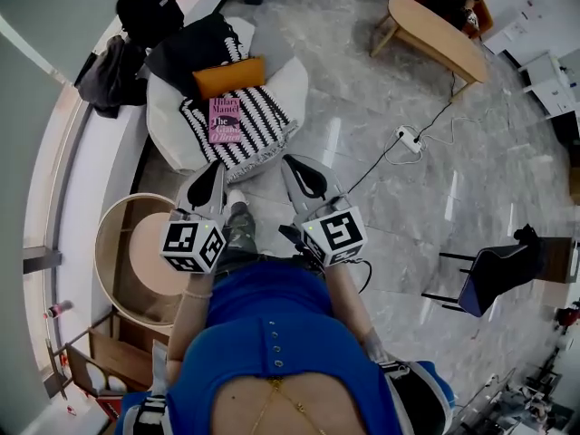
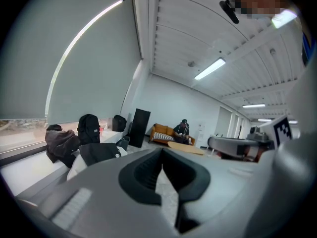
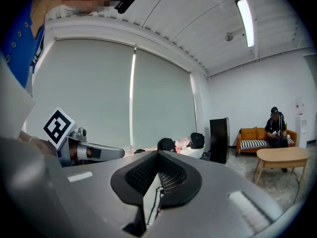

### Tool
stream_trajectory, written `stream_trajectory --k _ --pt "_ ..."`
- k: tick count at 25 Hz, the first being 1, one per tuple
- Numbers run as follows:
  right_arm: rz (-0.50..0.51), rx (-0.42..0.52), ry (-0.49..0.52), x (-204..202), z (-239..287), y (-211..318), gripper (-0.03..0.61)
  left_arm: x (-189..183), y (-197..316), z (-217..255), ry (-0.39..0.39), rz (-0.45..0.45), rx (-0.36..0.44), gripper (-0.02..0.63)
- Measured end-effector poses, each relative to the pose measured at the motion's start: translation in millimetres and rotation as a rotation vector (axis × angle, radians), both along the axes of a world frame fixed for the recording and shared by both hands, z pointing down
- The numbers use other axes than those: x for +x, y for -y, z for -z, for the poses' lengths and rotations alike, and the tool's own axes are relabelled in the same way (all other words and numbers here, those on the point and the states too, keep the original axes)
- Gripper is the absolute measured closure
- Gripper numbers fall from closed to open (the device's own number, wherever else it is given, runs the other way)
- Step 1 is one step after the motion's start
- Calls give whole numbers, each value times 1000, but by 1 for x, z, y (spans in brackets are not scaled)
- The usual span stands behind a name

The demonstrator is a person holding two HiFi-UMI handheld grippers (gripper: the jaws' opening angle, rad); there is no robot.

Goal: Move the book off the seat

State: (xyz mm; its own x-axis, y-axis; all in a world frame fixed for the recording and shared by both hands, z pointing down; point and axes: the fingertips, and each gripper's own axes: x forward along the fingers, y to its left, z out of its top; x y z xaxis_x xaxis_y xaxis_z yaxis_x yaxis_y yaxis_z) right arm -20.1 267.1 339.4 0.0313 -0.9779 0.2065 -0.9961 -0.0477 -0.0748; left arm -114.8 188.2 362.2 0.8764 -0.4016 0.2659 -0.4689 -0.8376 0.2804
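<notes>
The book (image 1: 225, 120), pink-covered, lies flat on a black-and-white striped throw (image 1: 265, 118) spread over the white seat (image 1: 288, 82), at about the middle of the seat. Just behind it on the seat an orange cushion (image 1: 229, 77) leans, and a black garment (image 1: 190, 48) is draped over the seat's back.

The left gripper (image 1: 214, 172) hangs at the seat's front edge, pointing at the seat, its jaws pressed together with nothing between them. Its tip stops short of the book, and whether it brushes the throw's hem cannot be told. The right gripper (image 1: 297, 169) is level with it, also at the seat's front edge and toward the seat's right corner. Its jaws are likewise closed and empty, and it is clear of the book.

Behind the seat a white bench (image 1: 86, 179) runs along the window. It carries a black backpack (image 1: 148, 9) and, nearer the seat's left side, a dark jacket (image 1: 109, 75).
</notes>
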Motion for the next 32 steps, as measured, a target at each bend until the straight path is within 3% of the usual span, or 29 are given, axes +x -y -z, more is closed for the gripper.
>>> stream_trajectory --k 8,14,22,32 --pt "0 -27 -49 46 0 119 577 62 109 -4 14 -80 -4 612" --pt "-11 -14 -29 59 -5 185 577 81 170 -13 14 -103 -23 612" --pt "69 -35 -41 50 -9 224 577 91 195 0 -10 -88 -5 612" --pt "230 -5 -4 67 8 266 577 120 210 21 -25 -2 19 612"
